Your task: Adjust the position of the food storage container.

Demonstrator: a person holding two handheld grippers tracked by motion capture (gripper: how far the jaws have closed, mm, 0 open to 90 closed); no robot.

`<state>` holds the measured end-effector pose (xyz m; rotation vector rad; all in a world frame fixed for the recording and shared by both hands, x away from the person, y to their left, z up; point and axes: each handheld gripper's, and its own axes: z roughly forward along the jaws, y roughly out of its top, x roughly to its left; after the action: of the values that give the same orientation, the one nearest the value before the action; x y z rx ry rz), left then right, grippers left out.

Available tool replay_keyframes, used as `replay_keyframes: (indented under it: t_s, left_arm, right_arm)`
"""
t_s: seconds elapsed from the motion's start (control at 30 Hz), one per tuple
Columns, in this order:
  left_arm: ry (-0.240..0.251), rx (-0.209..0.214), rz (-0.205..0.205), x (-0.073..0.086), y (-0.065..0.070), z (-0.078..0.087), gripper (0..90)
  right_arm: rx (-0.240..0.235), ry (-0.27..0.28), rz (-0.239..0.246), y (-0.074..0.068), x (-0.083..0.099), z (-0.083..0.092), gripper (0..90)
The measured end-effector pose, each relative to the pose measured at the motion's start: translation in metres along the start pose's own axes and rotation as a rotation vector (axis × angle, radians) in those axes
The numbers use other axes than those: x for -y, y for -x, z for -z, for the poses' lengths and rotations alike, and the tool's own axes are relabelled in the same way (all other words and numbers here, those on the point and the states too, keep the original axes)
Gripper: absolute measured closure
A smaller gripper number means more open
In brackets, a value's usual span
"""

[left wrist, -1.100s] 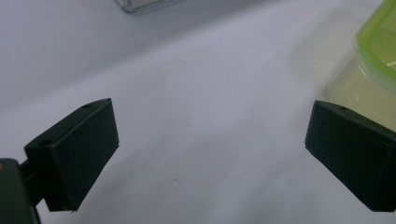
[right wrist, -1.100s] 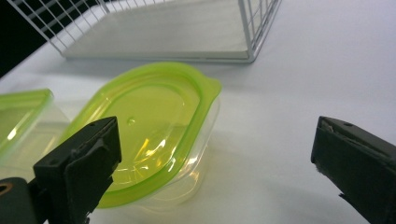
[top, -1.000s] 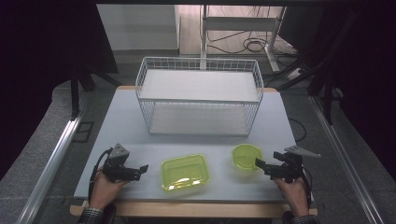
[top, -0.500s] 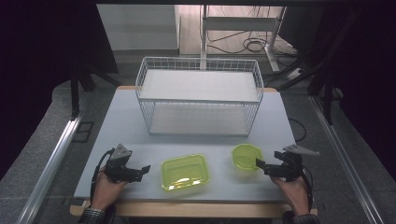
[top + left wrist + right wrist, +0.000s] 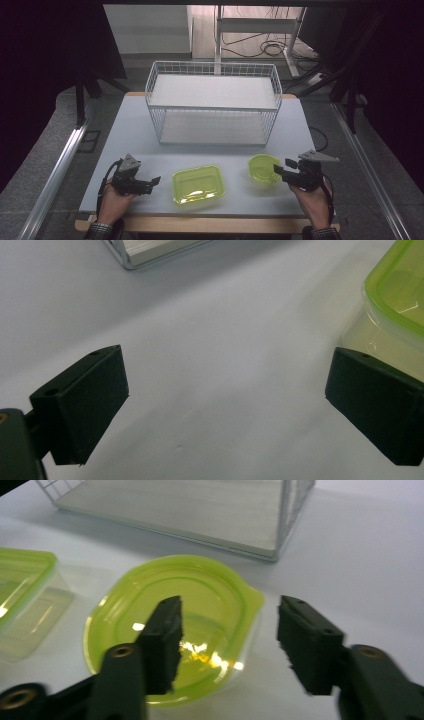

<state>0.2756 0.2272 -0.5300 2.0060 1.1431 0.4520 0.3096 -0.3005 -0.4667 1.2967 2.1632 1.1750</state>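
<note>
Left gripper [image 5: 150, 183] sits at the near left of the table [image 5: 125, 125], well left and in front of the wire basket [image 5: 213, 102], jaws wide apart with nothing between them. In the left gripper view bare table lies between the jaws and the rectangular green container [image 5: 400, 295] lies just beyond the right-hand jaw, not touching it. From above, the rectangular green container [image 5: 198, 184] lies in front of the wire basket, slightly left of its middle, just right of the left gripper. Round green container [image 5: 264, 167] lies in front of the basket's right end. Right gripper [image 5: 280, 169] points at it from the right, tips at its right rim. Its jaws have just been closing and now stand partly open; in the right gripper view one jaw hangs over the round green container [image 5: 200, 605], the other outside its rim [image 5: 255, 600], the rim between them, pads not pressing. Right hand [image 5: 312, 202] holds it from the near edge.
</note>
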Motion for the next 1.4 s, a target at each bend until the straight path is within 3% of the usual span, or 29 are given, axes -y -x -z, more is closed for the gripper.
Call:
replay_keyframes:
  t_s: [0.3, 0.43, 0.83, 1.1, 1.4]
  left_arm:
    - [0.008, -0.009, -0.008, -0.001, 0.001, 0.001, 3.8]
    - [-0.001, -0.010, -0.022, -0.001, 0.002, 0.000, 3.8]
    - [-0.016, -0.017, -0.040, -0.001, 0.004, -0.001, 4.2]
    - [-0.020, -0.024, -0.043, -0.001, 0.005, -0.001, 4.4]
    - [-0.021, -0.019, -0.041, -0.001, 0.005, -0.001, 4.5]
  right_arm:
    - [-0.091, -0.051, 0.079, -0.026, -0.017, -0.012, 78.6]
    - [-0.121, -0.084, 0.112, -0.036, -0.021, -0.020, 87.9]
    - [-0.162, -0.126, 0.163, -0.061, -0.035, -0.045, 89.0]
    - [-0.191, -0.166, 0.205, -0.077, -0.034, -0.063, 89.0]
    - [-0.163, -0.180, 0.191, -0.068, -0.029, -0.064, 89.1]
